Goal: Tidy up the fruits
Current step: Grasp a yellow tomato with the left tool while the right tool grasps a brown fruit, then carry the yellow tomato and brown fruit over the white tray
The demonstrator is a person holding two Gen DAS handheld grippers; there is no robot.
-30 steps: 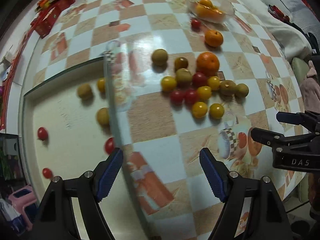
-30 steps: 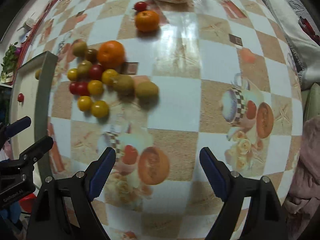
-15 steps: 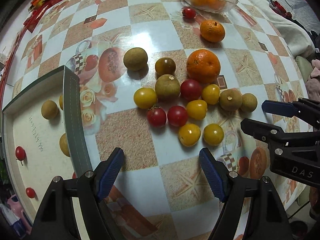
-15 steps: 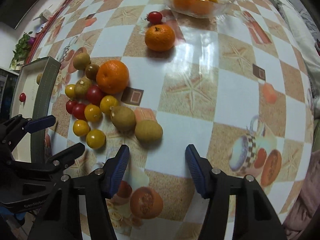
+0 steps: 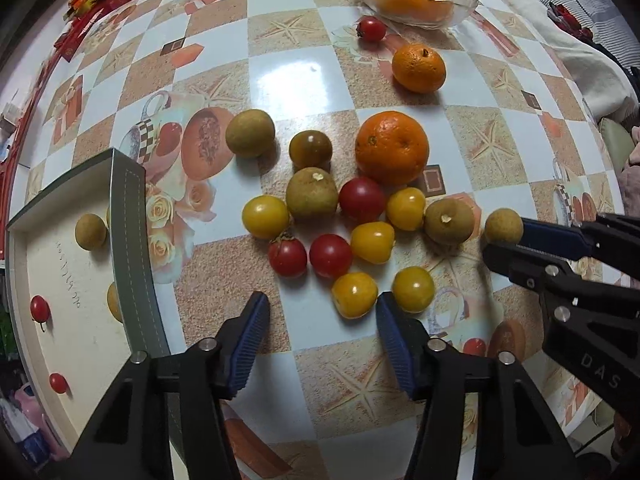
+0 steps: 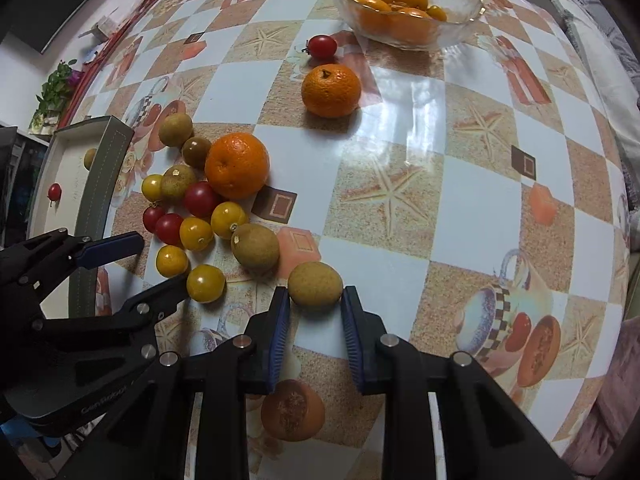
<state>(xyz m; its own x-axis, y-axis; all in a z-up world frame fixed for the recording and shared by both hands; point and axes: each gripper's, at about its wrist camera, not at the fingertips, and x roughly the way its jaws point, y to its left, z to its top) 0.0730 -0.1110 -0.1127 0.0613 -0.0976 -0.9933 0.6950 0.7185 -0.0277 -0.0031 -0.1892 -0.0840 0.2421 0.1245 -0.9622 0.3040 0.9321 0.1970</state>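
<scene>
1. Brown-skinned and round, the small longan [image 6: 315, 283] sits between the blue pads of the right gripper [image 6: 314, 300], the fruit nearest the near edge of the tabletop [image 6: 400, 128]. The fingers are narrowed to about its width, but the views do not settle whether the pads actually press it. If they close off-centre, it could squirt forward or roll toward that edge.

2. A second brown longan [image 6: 256, 247] lies just beside the first, on its far-left side. A sideways drift of the right gripper during the lift could nudge it into the cluster and scatter the cherry tomatoes.

3. The left gripper [image 5: 322, 312] hovers with its fingers spread wide and nothing between them, just short of a yellow tomato [image 5: 354, 294]. Smooth, round skin means a pad pushing down may send it rolling into the red tomato [image 5: 330, 255] touching it.

4. The two grippers work close together; their arms nearly cross at the cluster's near side, so a hasty move could knock them together.

5. The grey tray [image 5: 128, 240] at the left edge and the glass bowl [image 6: 460, 24] near the far edge each hold fruit already; dropping a piece into the wrong one would undo the sorting.
</scene>
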